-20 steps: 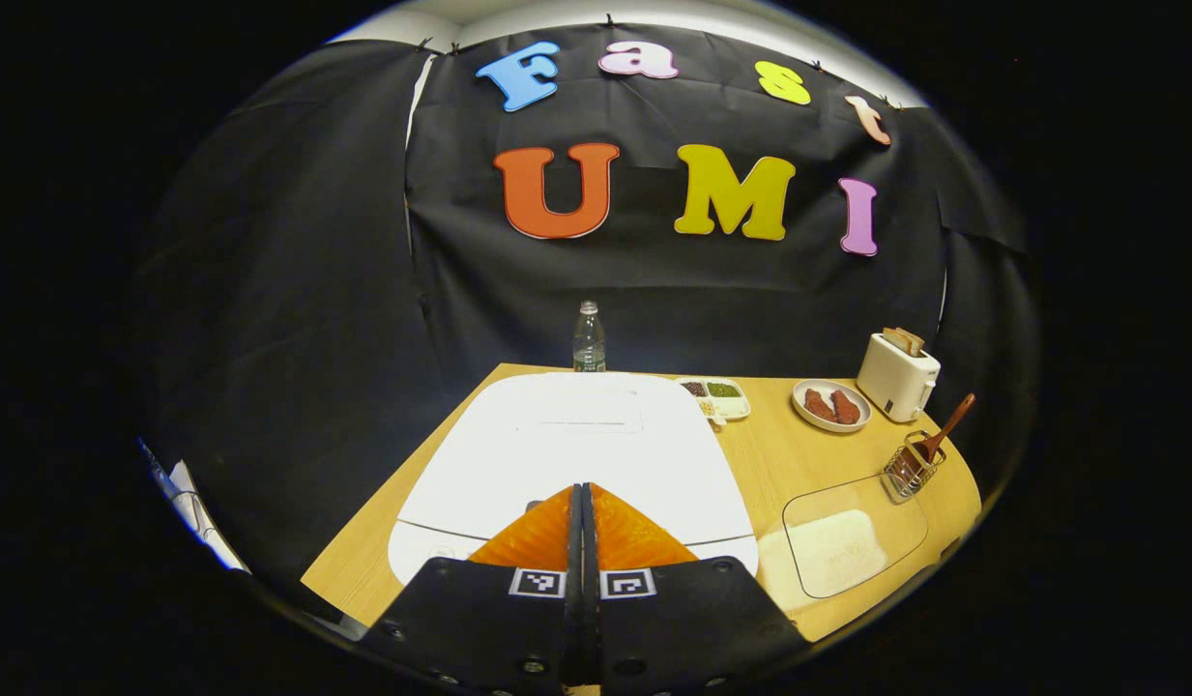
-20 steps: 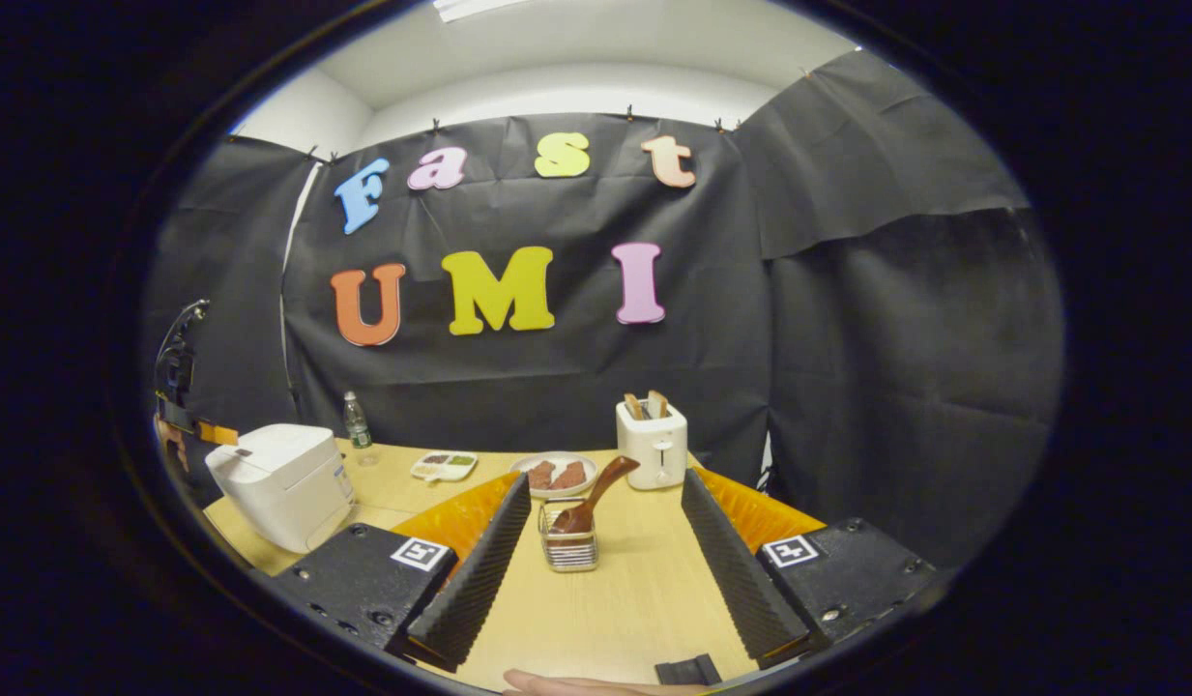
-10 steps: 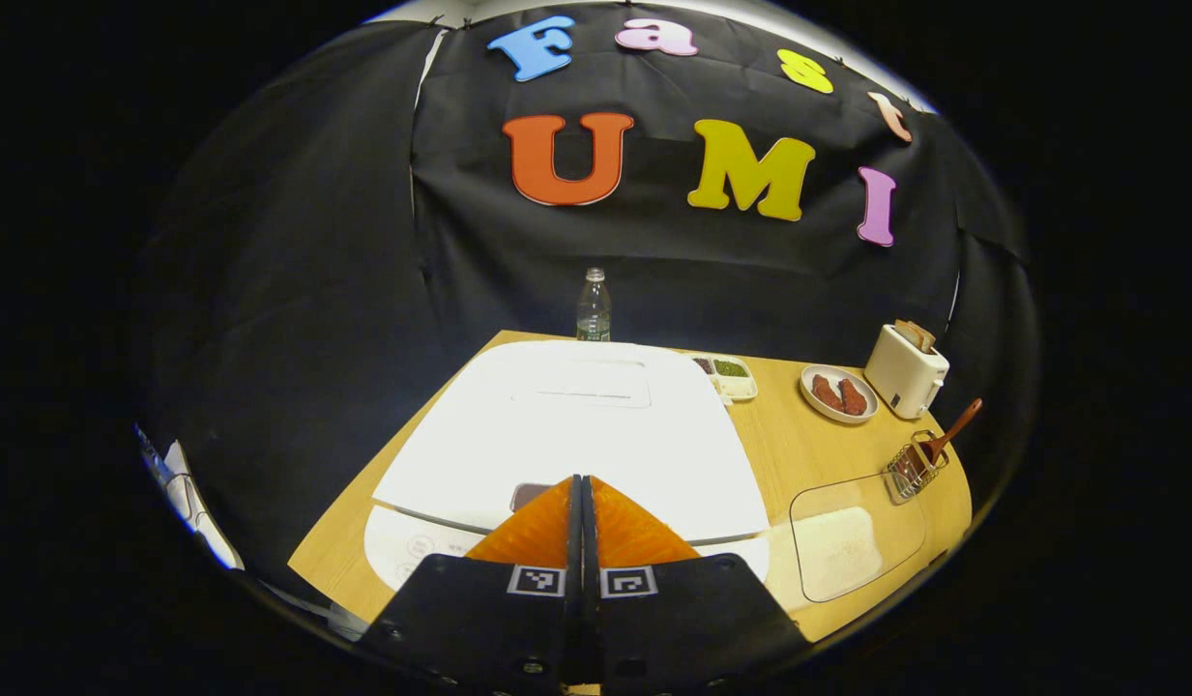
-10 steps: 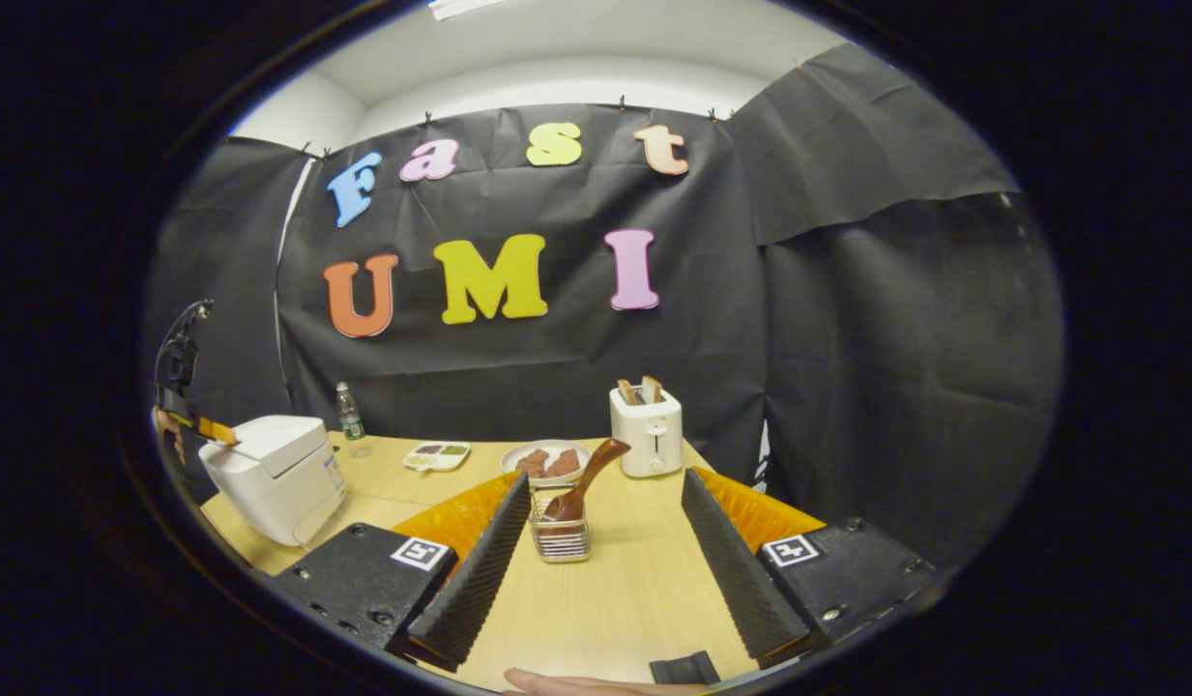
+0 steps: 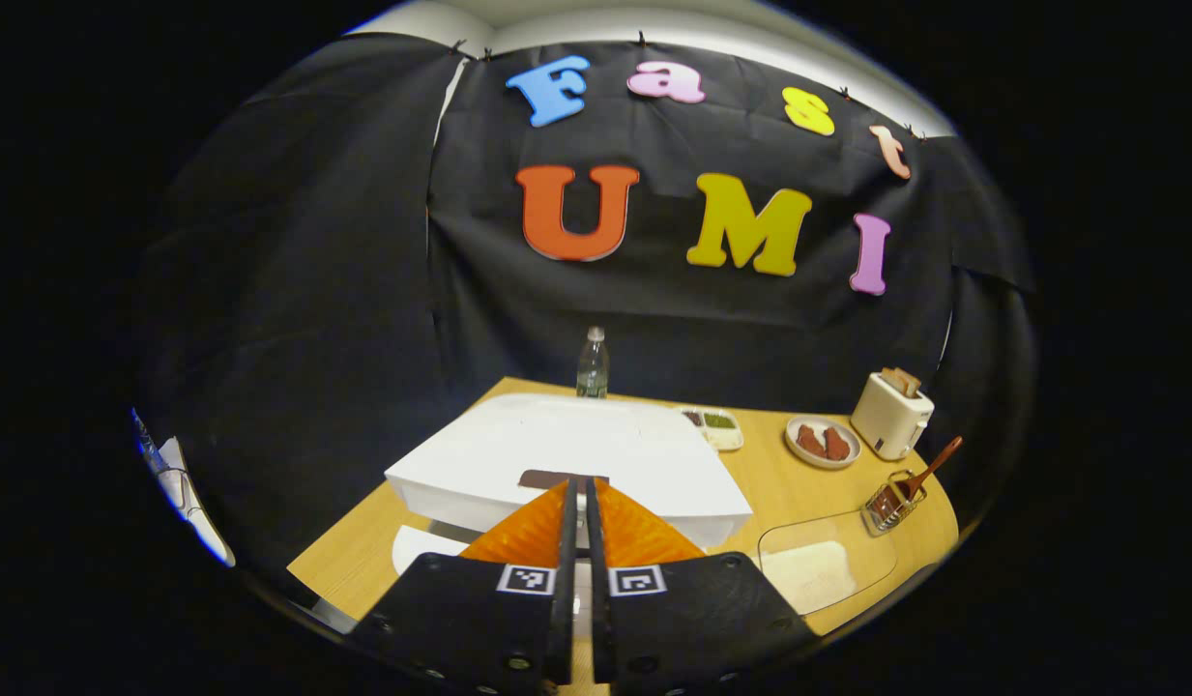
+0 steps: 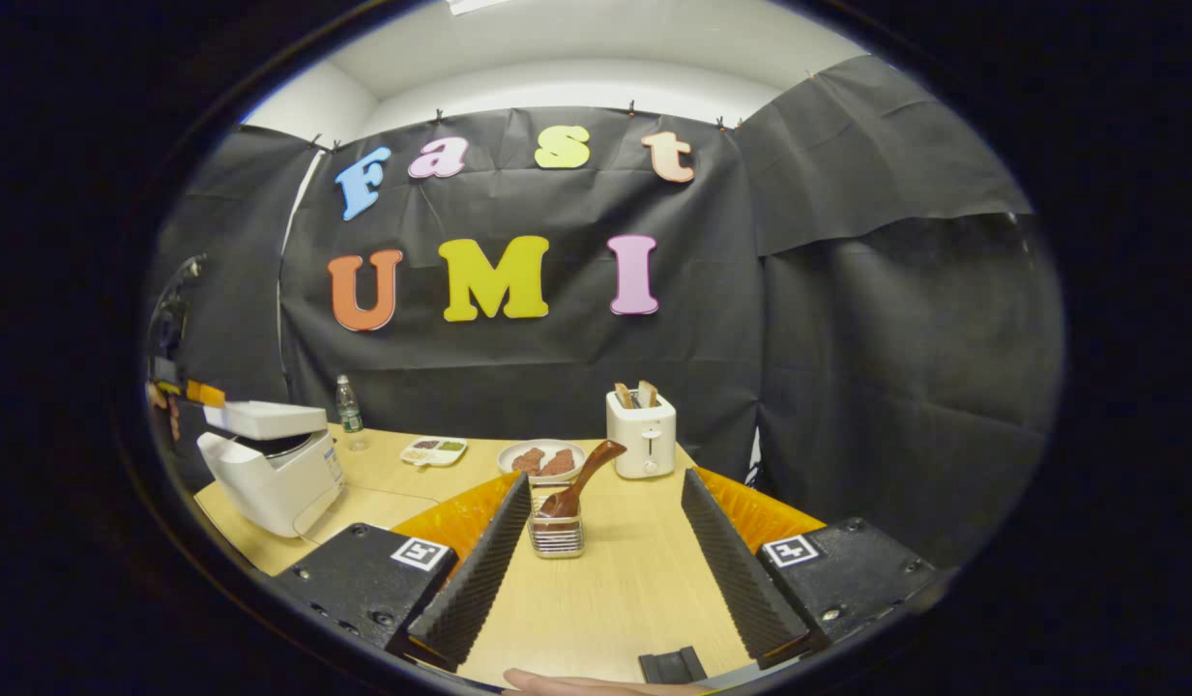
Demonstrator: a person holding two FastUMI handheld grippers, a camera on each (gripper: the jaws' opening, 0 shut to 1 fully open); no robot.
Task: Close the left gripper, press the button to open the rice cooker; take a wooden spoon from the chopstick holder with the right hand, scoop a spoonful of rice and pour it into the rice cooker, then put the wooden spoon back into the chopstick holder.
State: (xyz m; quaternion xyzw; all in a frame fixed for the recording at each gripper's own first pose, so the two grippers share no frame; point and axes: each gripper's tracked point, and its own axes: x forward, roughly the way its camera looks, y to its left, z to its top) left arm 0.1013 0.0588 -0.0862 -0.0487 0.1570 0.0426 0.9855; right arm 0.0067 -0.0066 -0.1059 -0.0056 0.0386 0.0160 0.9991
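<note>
The white rice cooker point(image 5: 431, 546) stands right under my left gripper point(image 5: 578, 485), whose fingers are shut with nothing between them. The cooker's lid point(image 5: 566, 452) has sprung partly up, and my fingertips sit at its front edge. In the right gripper view the rice cooker point(image 6: 272, 474) is at the far left with its lid point(image 6: 265, 419) ajar and the left gripper point(image 6: 185, 391) beside it. My right gripper point(image 6: 605, 481) is open and faces the wire chopstick holder point(image 6: 557, 534), which holds the wooden spoon point(image 6: 581, 478). A clear tray of rice point(image 5: 823, 570) lies right of the cooker.
Along the back of the wooden table point(image 6: 605, 599) stand a water bottle point(image 6: 345, 406), a compartment dish point(image 6: 437, 449), a plate of food point(image 6: 542, 459) and a white toaster point(image 6: 640, 435). A fingertip point(image 6: 596, 684) shows at the bottom edge.
The rice cooker's lid has popped up from flat to partly raised. My left gripper has lifted and tilted back, staying shut. The right gripper has barely moved.
</note>
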